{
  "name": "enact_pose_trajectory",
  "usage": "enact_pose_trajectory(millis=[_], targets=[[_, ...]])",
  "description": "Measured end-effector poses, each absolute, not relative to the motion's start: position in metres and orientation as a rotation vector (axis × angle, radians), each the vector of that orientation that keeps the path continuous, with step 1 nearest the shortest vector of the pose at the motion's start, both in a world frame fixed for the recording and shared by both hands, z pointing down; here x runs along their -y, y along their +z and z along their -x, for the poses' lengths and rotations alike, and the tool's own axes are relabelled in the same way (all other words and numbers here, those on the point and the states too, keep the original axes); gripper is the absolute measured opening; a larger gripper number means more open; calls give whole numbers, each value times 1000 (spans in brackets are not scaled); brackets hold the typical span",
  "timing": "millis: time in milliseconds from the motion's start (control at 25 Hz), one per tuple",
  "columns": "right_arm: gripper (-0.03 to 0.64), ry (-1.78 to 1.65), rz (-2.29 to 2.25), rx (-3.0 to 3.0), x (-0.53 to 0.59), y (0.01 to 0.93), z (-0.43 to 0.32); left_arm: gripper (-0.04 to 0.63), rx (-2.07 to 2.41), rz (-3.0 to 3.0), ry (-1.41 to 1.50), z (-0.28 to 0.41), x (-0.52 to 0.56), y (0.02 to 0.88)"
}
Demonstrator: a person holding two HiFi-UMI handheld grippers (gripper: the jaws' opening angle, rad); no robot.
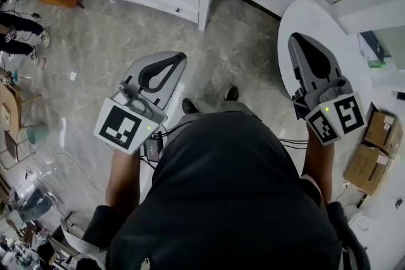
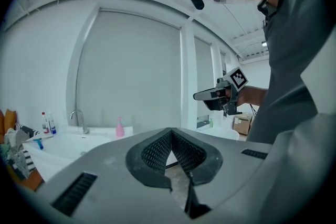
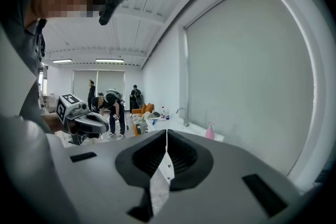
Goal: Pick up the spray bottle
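Clearly, the left gripper (image 2: pixel 171 130) and right gripper (image 3: pixel 167 132) both had their jaws closed together, holding nothing. Far ahead, the pink spray bottle (image 2: pixel 119 127) stood upright on the white counter (image 2: pixel 68 145), just right of the tap (image 2: pixel 79 119). Its nozzle direction was too small to tell. Small bottles (image 2: pixel 48 123) stood further left.

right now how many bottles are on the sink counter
3: two small bottles left of the faucet, a pink bottle right of it; more may be hidden.
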State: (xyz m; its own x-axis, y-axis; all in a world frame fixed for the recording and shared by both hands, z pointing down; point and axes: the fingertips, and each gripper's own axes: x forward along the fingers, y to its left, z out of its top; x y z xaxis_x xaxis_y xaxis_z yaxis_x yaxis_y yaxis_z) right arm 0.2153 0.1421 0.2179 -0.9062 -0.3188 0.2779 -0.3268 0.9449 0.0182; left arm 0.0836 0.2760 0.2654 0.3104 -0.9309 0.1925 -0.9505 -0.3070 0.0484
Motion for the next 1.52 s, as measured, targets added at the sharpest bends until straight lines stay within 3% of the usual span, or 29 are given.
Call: enact_pose_trajectory(millis=[1000,1520], targets=[[11,120,-293,2930,14,229,-286,4,1869,-2308,329,-184,-135,246],[11,156,-492,2875,-3,235,-256,5,1707,-2431,326,-133,-139,252]])
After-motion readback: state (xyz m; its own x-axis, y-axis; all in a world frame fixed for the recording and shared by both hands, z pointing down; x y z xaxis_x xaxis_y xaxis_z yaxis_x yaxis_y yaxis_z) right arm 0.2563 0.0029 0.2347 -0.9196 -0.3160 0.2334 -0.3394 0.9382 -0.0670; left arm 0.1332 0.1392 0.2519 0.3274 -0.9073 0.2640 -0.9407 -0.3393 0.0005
